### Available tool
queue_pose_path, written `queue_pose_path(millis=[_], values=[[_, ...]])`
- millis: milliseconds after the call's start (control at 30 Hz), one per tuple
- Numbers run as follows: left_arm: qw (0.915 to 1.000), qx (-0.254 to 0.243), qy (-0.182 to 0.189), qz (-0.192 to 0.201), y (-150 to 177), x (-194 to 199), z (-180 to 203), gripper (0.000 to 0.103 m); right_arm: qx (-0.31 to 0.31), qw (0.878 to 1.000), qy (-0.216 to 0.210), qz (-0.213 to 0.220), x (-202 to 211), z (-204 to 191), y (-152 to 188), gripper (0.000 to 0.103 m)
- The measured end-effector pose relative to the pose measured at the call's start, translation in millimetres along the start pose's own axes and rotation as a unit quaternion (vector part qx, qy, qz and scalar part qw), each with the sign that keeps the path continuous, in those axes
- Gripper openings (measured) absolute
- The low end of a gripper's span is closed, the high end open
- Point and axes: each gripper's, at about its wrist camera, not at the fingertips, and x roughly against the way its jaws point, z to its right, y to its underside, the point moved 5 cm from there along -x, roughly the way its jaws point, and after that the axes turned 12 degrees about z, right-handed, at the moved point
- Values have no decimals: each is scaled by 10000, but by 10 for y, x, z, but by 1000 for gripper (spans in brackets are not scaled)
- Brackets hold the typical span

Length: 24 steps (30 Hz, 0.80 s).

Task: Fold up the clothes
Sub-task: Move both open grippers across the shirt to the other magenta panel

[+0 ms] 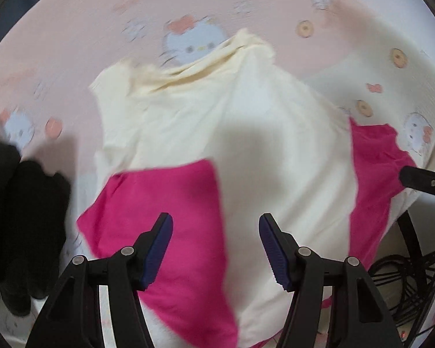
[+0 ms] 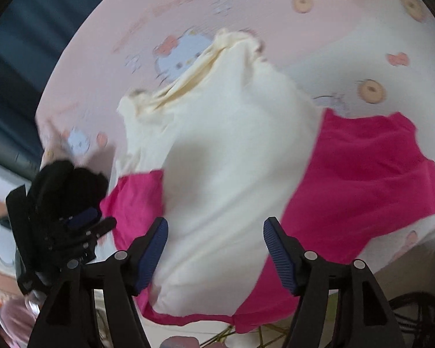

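Note:
A cream garment (image 1: 246,145) lies on top of a magenta garment (image 1: 171,226) on a pink cartoon-cat sheet (image 1: 101,29). My left gripper (image 1: 216,249) is open and empty, just above the magenta cloth's near edge. My right gripper (image 2: 216,253) is open and empty above the cream garment (image 2: 223,174), with magenta cloth (image 2: 362,188) spread to its right. The right gripper's finger (image 1: 423,184) pokes in at the right edge of the left wrist view. The left gripper (image 2: 81,226) shows at the left of the right wrist view.
A pile of black clothing (image 1: 20,217) lies at the left on the sheet, also in the right wrist view (image 2: 66,185). Black cables and a dark frame (image 1: 406,272) sit past the bed's near right edge. A dark blue wall or curtain (image 2: 29,58) is beyond the bed.

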Motion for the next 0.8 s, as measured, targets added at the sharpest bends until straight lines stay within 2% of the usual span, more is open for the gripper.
queue_pose_path(millis=[67, 133, 233, 300, 400, 433, 533, 667, 733, 800], values=[[9998, -55, 151, 106, -72, -32, 110, 59, -95, 9999, 71, 53, 77, 96, -18, 68], [9997, -123, 222, -7, -123, -88, 201, 59, -102, 9998, 197, 1, 142, 177, -9, 68], [9985, -514, 152, 64, -267, -139, 514, 59, -81, 9981, 601, -68, 206, 319, 16, 68], [9946, -1009, 77, 232, -252, -118, 814, 59, -112, 9962, 866, -75, 244, 454, 50, 68], [9834, -1750, -37, 484, -231, -83, 1269, 59, -391, 9927, 1138, -83, 290, 712, 99, 68], [9825, -1808, 79, 432, -178, -98, 1390, 59, -528, 9918, 1161, -86, 305, 800, 119, 68], [9829, -1776, 433, 206, 1, -144, 1671, 59, -1052, 9898, 962, -63, 349, 1053, 163, 68], [9832, -1518, 1005, -130, 205, -199, 1819, 59, -1493, 9837, 1004, 61, 419, 1361, 183, 68], [9828, -1372, 1189, -325, 309, -220, 1860, 59, -1742, 9806, 899, 95, 428, 1460, 207, 68], [9829, -1341, 1196, -410, 388, -250, 1870, 59, -1987, 9779, 633, 137, 402, 1512, 253, 69]])
